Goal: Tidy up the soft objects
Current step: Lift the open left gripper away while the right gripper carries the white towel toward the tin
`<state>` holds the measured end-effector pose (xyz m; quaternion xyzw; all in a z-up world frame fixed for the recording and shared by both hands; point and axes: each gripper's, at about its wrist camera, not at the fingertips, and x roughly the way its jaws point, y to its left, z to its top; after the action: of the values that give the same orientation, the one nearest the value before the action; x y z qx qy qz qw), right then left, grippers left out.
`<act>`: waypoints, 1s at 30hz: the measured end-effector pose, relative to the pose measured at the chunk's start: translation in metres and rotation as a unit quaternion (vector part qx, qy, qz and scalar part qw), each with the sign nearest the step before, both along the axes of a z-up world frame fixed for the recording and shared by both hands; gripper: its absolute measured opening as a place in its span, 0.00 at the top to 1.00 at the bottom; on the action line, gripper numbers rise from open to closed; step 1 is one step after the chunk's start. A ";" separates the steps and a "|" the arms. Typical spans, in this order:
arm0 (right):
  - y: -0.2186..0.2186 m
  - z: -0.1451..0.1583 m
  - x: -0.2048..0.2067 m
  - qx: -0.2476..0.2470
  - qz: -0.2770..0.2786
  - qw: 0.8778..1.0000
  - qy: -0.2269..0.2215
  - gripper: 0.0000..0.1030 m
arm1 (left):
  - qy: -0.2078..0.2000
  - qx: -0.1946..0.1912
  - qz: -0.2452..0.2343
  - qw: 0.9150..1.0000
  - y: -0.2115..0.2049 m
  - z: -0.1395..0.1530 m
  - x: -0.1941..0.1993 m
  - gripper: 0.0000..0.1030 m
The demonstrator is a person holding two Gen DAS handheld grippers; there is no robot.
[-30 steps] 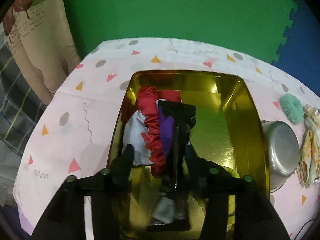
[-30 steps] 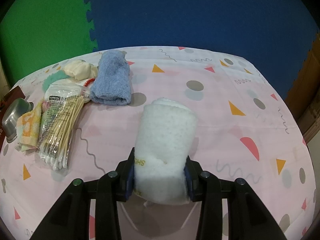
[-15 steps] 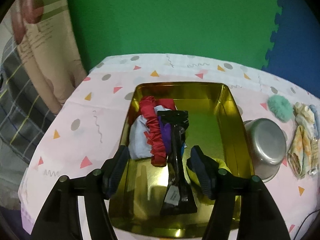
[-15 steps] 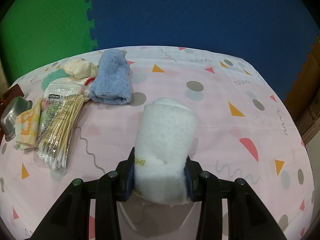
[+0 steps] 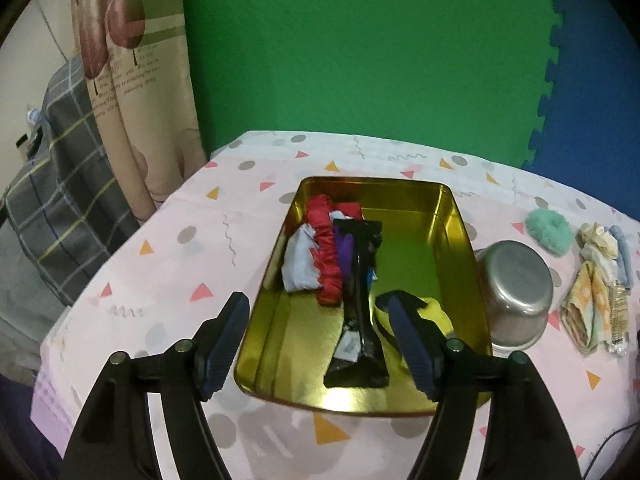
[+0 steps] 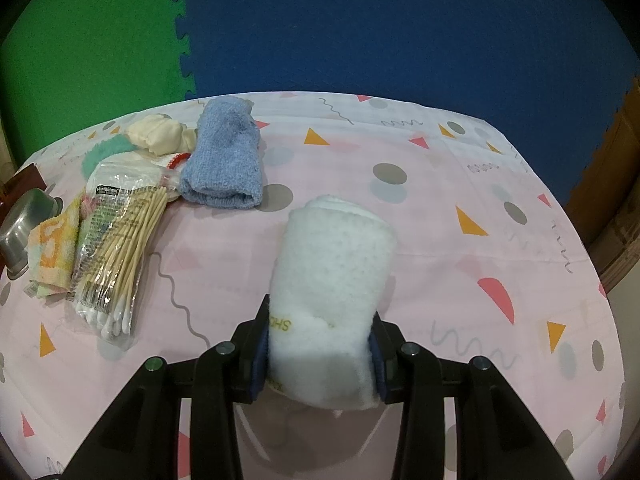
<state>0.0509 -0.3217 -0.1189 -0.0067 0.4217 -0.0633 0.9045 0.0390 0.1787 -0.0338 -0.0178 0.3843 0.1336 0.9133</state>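
A gold tray [image 5: 468, 240] holds a red scrunchie [image 5: 326, 256], a white cloth, a purple item and a long black packet [image 5: 362, 300]. My left gripper [image 5: 318, 344] hovers over the tray's near end, its jaws opening with nothing pressed between them; the packet lies below. A rolled white towel [image 6: 332, 280] sits between the pads of my right gripper [image 6: 318, 354], which is shut on it just above the pink tablecloth. A blue rolled towel [image 6: 224, 160], a cream cloth [image 6: 158, 138] and a green puff [image 6: 104, 152] lie at the far left.
A steel bowl [image 5: 516, 296] stands right of the tray. A bag of cotton swabs [image 6: 116, 248] and a folded orange-yellow cloth [image 6: 52, 252] lie beside the towels. Green and blue foam mats back the table; a curtain hangs at left.
My left gripper let go of the black packet, opened wider and drew back and up from the tray. The right gripper and its white towel stayed put.
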 end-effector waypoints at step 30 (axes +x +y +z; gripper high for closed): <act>0.017 0.016 -0.006 -0.020 -0.023 1.000 0.006 0.66 | -0.002 -0.045 0.045 0.998 0.024 -0.014 -0.010 0.23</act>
<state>0.0448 -0.3048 -0.1028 -0.0155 0.4256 -0.0927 0.9000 0.0293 0.2027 -0.0476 -0.0762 0.3868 0.1570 0.9055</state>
